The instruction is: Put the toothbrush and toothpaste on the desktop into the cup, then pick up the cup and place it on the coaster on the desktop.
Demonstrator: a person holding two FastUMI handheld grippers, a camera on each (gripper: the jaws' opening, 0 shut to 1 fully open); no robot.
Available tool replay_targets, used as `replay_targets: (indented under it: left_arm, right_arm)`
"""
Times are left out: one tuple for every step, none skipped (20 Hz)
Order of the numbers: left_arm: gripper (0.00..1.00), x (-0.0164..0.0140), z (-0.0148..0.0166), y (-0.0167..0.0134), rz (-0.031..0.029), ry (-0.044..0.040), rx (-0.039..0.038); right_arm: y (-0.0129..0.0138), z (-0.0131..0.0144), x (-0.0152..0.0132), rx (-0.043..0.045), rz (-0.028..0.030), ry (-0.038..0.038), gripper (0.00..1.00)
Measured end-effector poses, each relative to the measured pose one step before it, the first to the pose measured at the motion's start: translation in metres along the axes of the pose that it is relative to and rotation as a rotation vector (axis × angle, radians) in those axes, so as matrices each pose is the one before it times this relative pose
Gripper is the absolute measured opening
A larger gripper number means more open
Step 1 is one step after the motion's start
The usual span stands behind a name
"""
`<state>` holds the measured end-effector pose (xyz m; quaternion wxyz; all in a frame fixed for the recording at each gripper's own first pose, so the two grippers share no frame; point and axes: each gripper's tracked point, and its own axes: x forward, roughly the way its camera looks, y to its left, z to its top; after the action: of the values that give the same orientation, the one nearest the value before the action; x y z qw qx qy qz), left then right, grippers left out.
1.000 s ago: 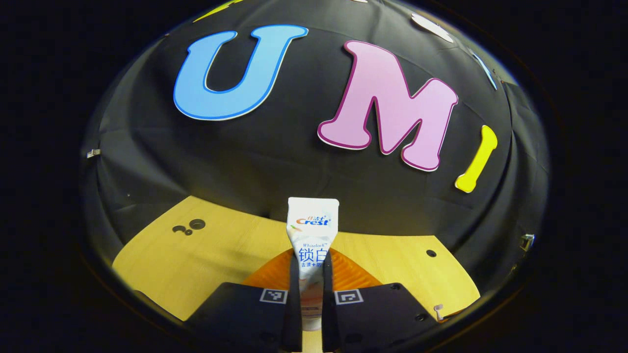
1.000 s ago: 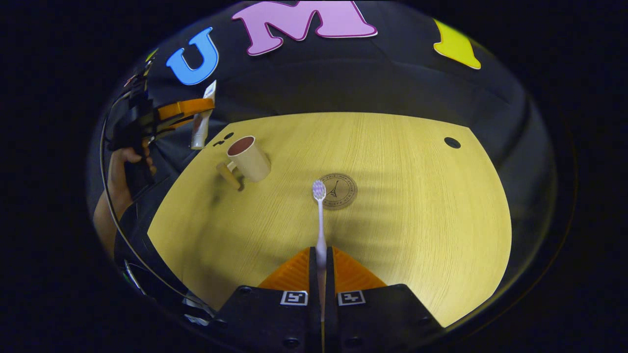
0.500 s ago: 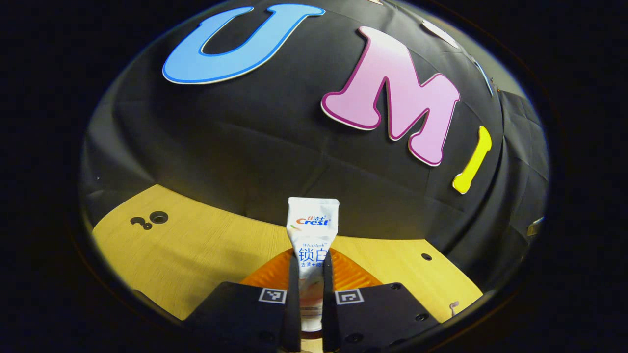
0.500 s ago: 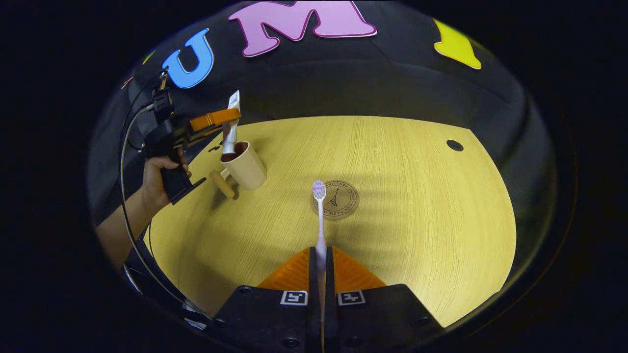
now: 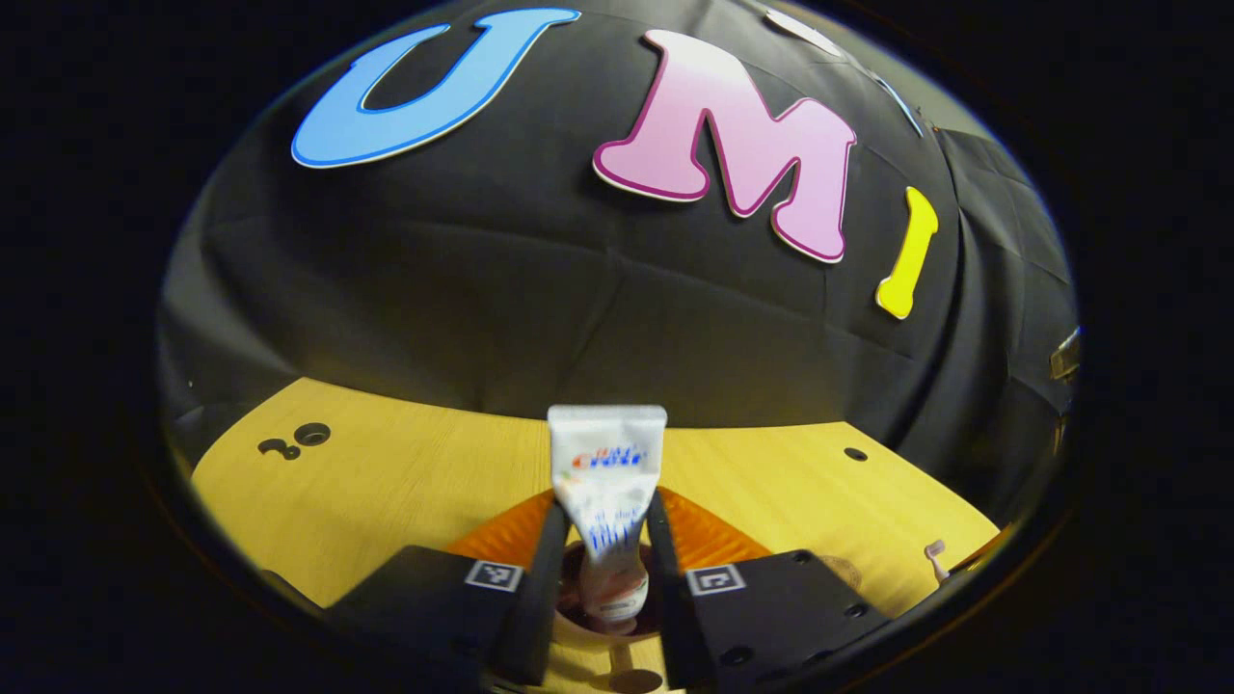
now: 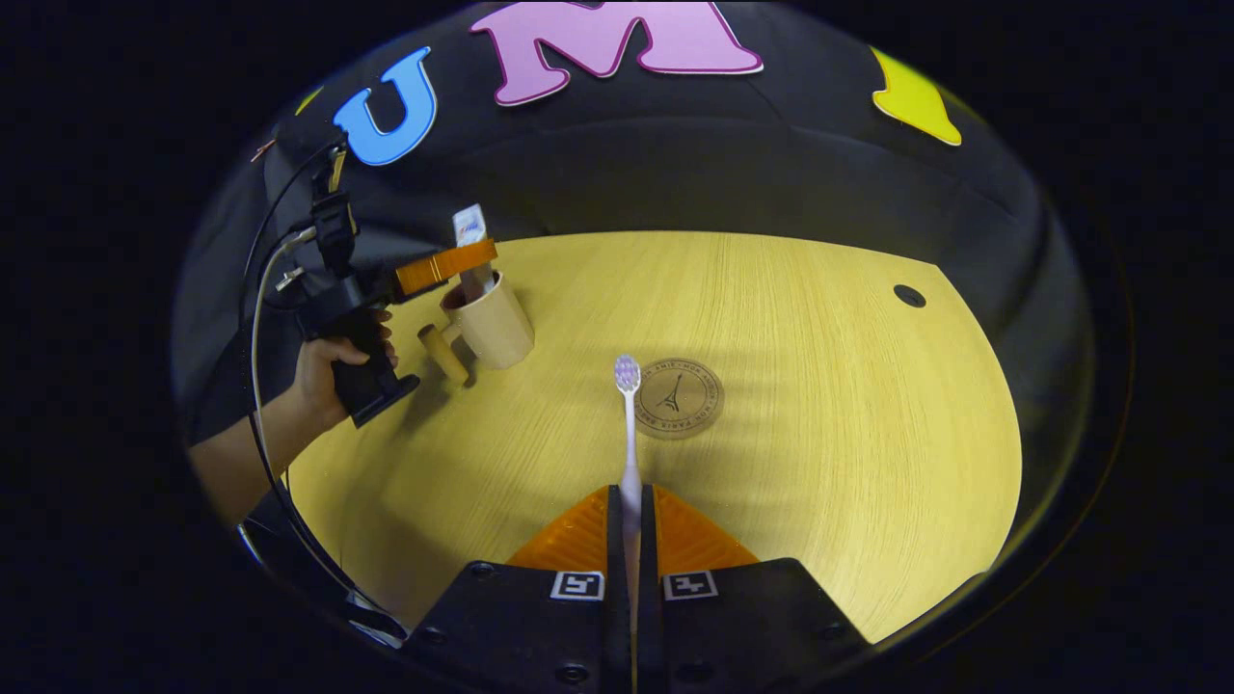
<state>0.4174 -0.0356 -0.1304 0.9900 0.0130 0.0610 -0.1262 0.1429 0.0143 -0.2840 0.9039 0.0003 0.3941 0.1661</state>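
Observation:
In the left gripper view the white toothpaste tube [image 5: 605,463] stands cap-down inside the beige cup [image 5: 578,628], loose between the fingers of my left gripper [image 5: 605,525], which is open around it. The right gripper view shows the same from afar: the left gripper [image 6: 472,262] over the cup [image 6: 501,328], the toothpaste tube [image 6: 469,226] sticking out of it. My right gripper [image 6: 631,501] is shut on the handle of a white toothbrush [image 6: 629,424], held above the table with its head pointing away. The round brown coaster [image 6: 680,397] lies just right of the brush head.
The yellow wooden table [image 6: 819,434] has small dark holes near its far corners [image 6: 908,295]. A hand [image 6: 323,371] with a trailing cable holds the left gripper at the table's left edge. The black cloth wall rises right behind the table.
The left gripper moved over the cup, lowered the toothpaste into it and opened its fingers. The right gripper has barely moved and still holds the toothbrush.

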Motion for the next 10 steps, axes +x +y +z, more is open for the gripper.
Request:
replay_targets:
  left_arm:
    - [0.72, -0.00326, 0.00101, 0.00026, 0.00633, -0.00394, 0.00081]
    - [0.69, -0.00868, 0.00374, -0.00128, 0.0018, -0.00908, -0.00415]
    - [0.79, -0.00773, 0.00281, -0.00168, 0.00205, -0.01179, -0.00396]
    - [0.87, -0.01368, 0.00398, 0.00234, 0.01675, -0.01669, -0.00228]
    - [0.98, -0.01158, 0.00581, -0.00133, 0.01226, -0.01565, -0.00508]
    - [0.98, -0.01287, 0.0043, -0.00032, 0.00849, -0.01326, -0.00773]
    - [0.97, -0.01389, 0.00059, -0.00075, 0.00761, -0.00828, -0.00886]
    - [0.98, -0.01329, -0.00022, 0.00092, 0.0119, -0.00472, -0.01126]
    - [0.97, -0.01265, -0.00122, 0.00188, 0.01529, -0.00132, -0.01461]
    - [0.97, -0.01184, -0.00191, 0.00146, 0.01056, 0.00114, -0.01872]
  right_arm:
    - [0.00408, 0.0055, 0.00246, 0.00903, 0.00756, -0.01603, 0.07]
    - [0.00577, 0.0077, 0.00207, 0.01105, 0.00973, -0.02085, 0.07]
    - [0.00512, 0.00786, 0.00278, 0.00838, 0.00898, -0.02038, 0.07]
    - [0.00607, 0.01101, -0.00308, 0.00796, 0.01123, -0.02535, 0.07]
    - [0.007, 0.01043, 0.0051, 0.00335, 0.0114, -0.02655, 0.07]
    - [0.00586, 0.00975, 0.00436, -0.0005, 0.00929, -0.02335, 0.07]
    - [0.00621, 0.00987, 0.00502, -0.00097, 0.01153, -0.02366, 0.07]
    - [0.00713, 0.00968, 0.0052, 0.00135, 0.01477, -0.02497, 0.07]
    - [0.00726, 0.0103, 0.00578, 0.00368, 0.01468, -0.0272, 0.07]
    - [0.00716, 0.01106, 0.00707, 0.00473, 0.01456, -0.0286, 0.07]
